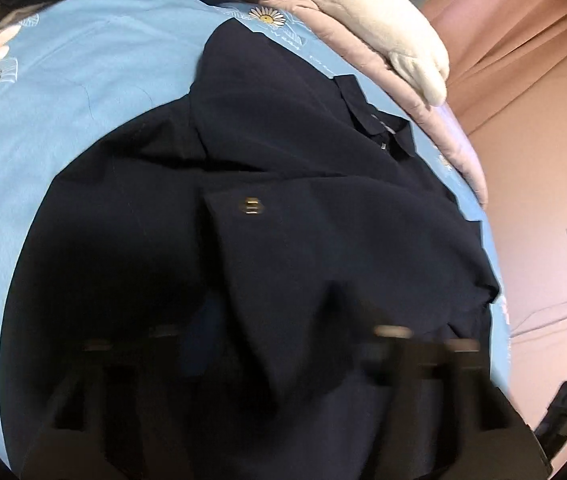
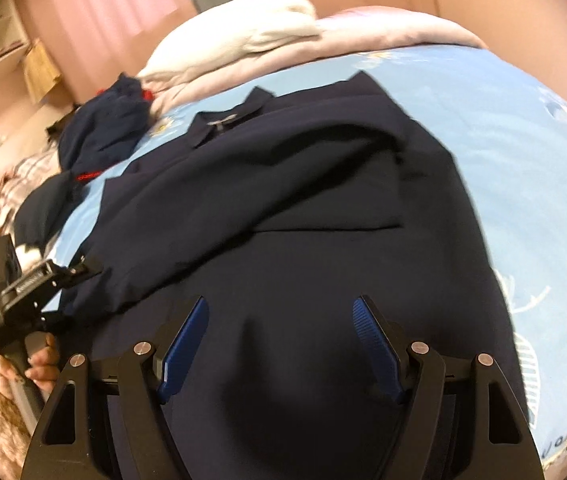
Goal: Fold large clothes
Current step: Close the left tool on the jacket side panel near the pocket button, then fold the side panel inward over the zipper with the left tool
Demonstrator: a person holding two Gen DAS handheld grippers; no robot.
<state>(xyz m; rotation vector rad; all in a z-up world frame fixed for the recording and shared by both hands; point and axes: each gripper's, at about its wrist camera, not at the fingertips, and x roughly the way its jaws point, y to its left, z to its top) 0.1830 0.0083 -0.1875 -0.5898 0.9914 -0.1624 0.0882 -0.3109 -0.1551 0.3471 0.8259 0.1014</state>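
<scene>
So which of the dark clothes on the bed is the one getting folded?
Start at the light blue flowered bedsheet. Spread flat across its middle lies the big navy collared garment, with one side already folded over. Unlike the crumpled navy clothing with red trim bunched near the white fleece blanket, it is smoothed out and has a small collar at its far end.

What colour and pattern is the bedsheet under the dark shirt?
Light blue with white daisy prints, clearest on the bedsheet in the left wrist view.

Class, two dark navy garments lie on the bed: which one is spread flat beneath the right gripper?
The collared navy shirt, lying flat under the right gripper; the other navy garment sits crumpled beyond it.
</scene>
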